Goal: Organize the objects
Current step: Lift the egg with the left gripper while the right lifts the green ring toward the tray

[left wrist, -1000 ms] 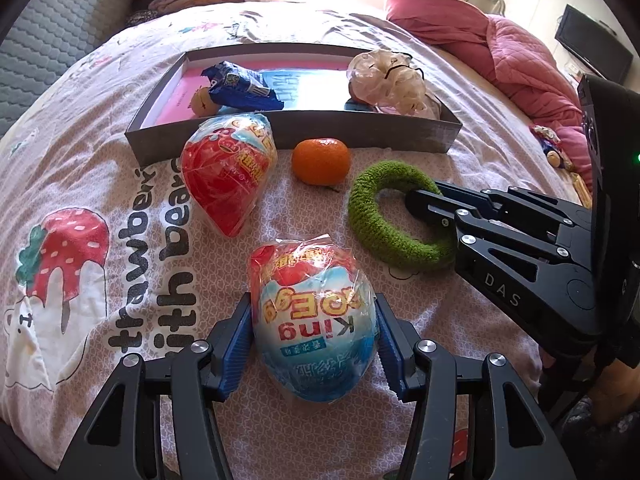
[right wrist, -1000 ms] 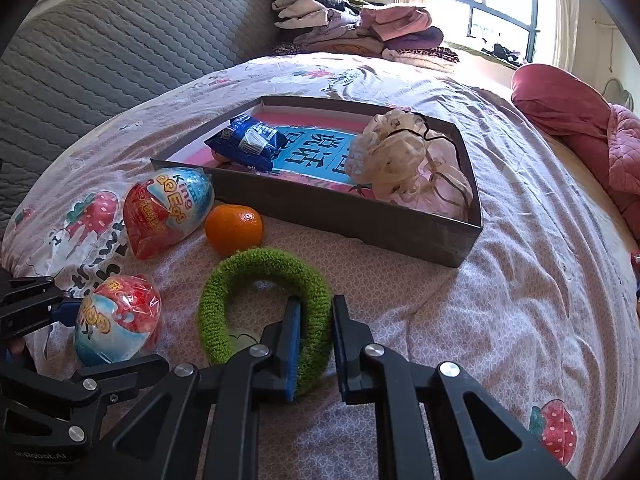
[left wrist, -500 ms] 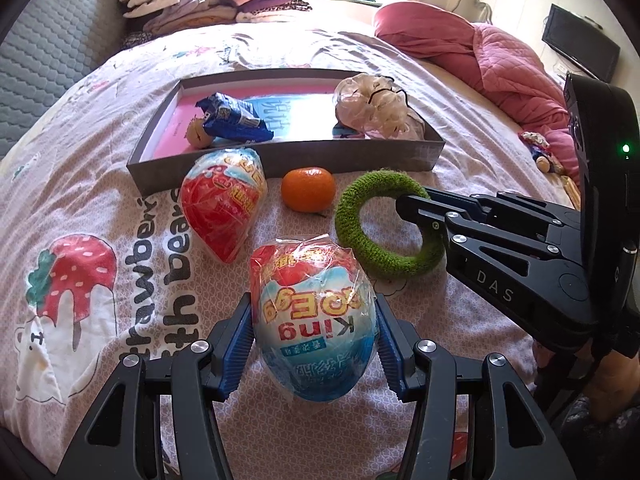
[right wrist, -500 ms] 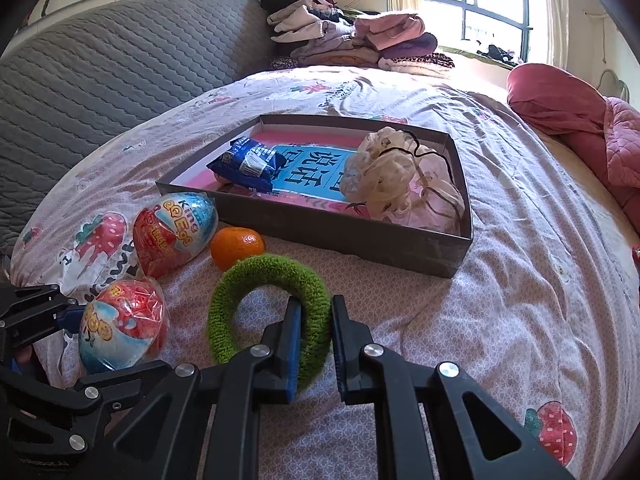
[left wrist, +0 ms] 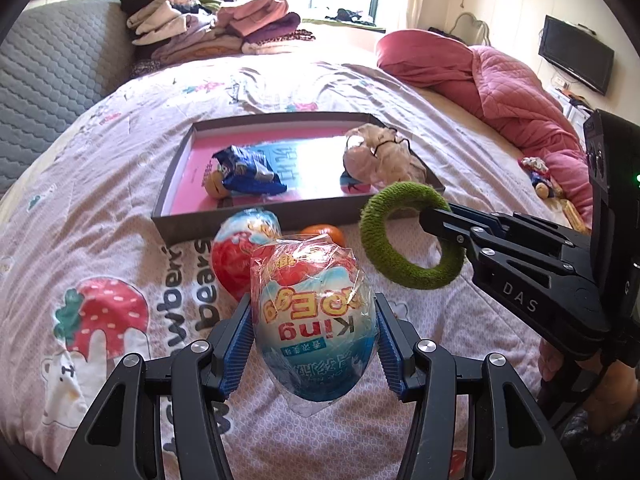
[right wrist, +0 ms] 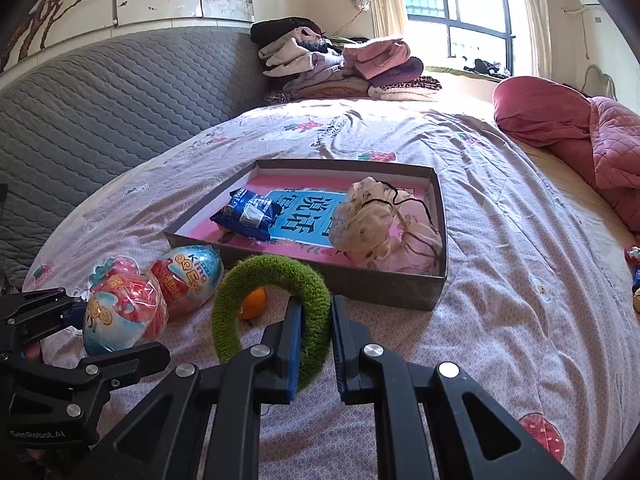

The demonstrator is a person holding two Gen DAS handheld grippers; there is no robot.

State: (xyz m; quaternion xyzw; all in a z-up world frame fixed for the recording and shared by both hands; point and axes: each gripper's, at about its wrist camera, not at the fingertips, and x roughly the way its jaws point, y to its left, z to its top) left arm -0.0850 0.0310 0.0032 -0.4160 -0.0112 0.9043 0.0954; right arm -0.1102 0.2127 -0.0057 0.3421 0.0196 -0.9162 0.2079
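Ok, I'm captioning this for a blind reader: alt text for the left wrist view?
The left gripper clamps a wrapped toy egg above a pink bedsheet; at right, the right gripper holds a green ring near a shallow grey box.

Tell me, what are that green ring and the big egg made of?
The green ring looks like soft fuzzy fabric, perhaps chenille or terry: its surface is matte and tufted. The egg appears to be a hard, probably plastic shell wrapped in clear, crinkly film: the wrap shines and puckers at the ends.

Two close wrist views facing the tray (left wrist: 256, 222) (right wrist: 384, 286) — left-mounted, right-mounted, sharing bedspread (left wrist: 100, 184) (right wrist: 520, 264)
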